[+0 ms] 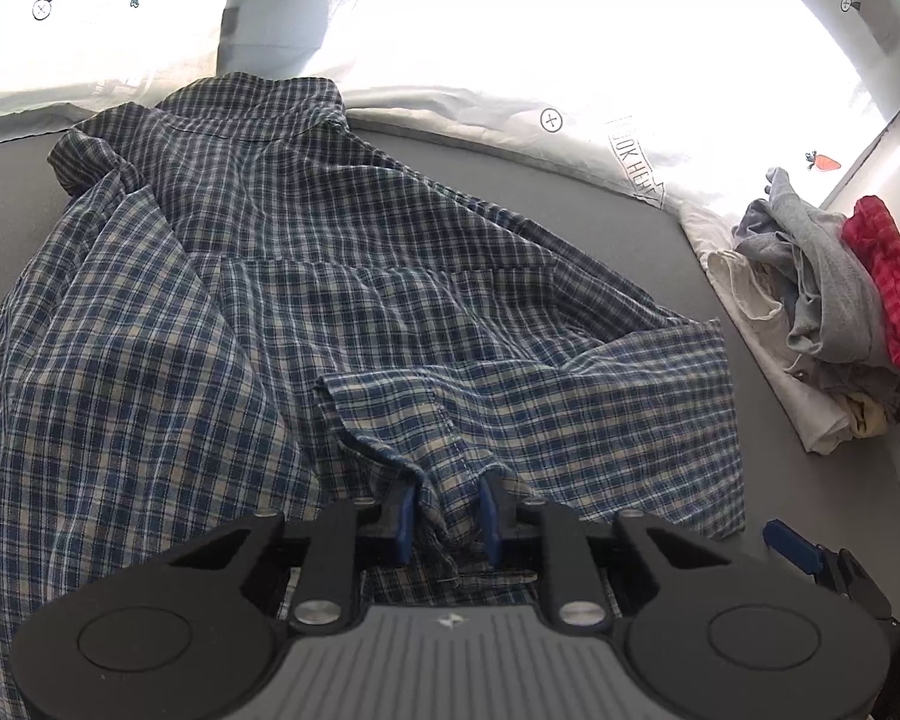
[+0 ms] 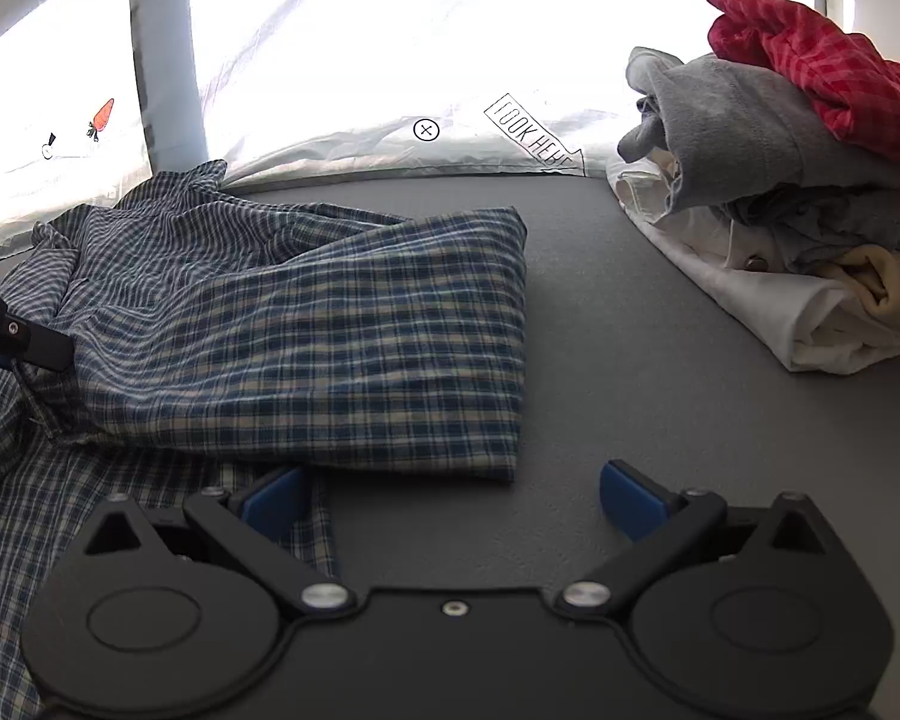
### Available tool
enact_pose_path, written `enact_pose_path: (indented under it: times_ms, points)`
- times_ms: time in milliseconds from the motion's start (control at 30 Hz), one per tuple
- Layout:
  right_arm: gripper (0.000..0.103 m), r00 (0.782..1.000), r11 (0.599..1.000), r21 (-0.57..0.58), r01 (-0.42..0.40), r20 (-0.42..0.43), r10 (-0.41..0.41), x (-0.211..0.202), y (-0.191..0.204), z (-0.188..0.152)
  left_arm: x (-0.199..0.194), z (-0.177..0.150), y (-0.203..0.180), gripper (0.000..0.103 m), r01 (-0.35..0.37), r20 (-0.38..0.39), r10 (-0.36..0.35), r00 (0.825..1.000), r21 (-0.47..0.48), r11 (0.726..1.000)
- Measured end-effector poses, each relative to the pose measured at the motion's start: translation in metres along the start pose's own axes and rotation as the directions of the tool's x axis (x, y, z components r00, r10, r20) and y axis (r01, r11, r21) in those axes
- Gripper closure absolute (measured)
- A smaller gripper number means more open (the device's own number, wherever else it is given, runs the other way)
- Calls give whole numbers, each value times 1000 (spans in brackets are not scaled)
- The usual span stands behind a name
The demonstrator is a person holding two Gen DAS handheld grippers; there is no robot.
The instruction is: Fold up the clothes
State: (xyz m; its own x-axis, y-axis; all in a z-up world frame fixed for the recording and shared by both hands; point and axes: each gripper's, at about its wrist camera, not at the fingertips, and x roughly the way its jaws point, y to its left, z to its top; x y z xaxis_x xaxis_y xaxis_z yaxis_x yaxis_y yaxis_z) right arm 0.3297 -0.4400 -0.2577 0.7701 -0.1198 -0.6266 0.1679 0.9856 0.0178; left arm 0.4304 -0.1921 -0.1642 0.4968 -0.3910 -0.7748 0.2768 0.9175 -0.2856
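Left wrist view: left tongs (image 1: 447, 510) clenched on bunched hem of plaid shirt (image 1: 258, 276); fabric pinched between blue pads. Shirt spread across grey counter (image 1: 810, 492), collar toward far edge, sleeve folded inward. Advice: keep pinch firm, lift low, carry hem toward collar. Right tongs (image 2: 450, 501) released, empty, hovering at shirt's near edge. Right wrist view alone shows clothes pile (image 2: 780, 192) near right edge in full.
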Motion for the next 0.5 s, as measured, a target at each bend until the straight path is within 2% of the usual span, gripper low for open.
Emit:
enact_pose_path:
  times_ms: [33,167,267,333,500]
  points:
    - [0,1000,1000,0,0,0,0,0,0,0,0,1,-2,92,-7,7,7,1000,10,1000]
    - [0,999,1000,-8,-5,-34,4,-1,0,4,-11,7,-5,94,-25,54,24,998,23,999]
    - [0,993,1000,4,-17,-115,17,-7,0,11,-34,15,-1,94,-45,131,40,991,28,999]
    - [0,993,999,24,-36,-107,39,-21,1,11,-52,21,6,94,-61,190,58,980,13,998]
    - [0,992,995,-65,-75,-111,67,-47,28,10,-94,39,38,94,-100,313,116,943,-68,993]
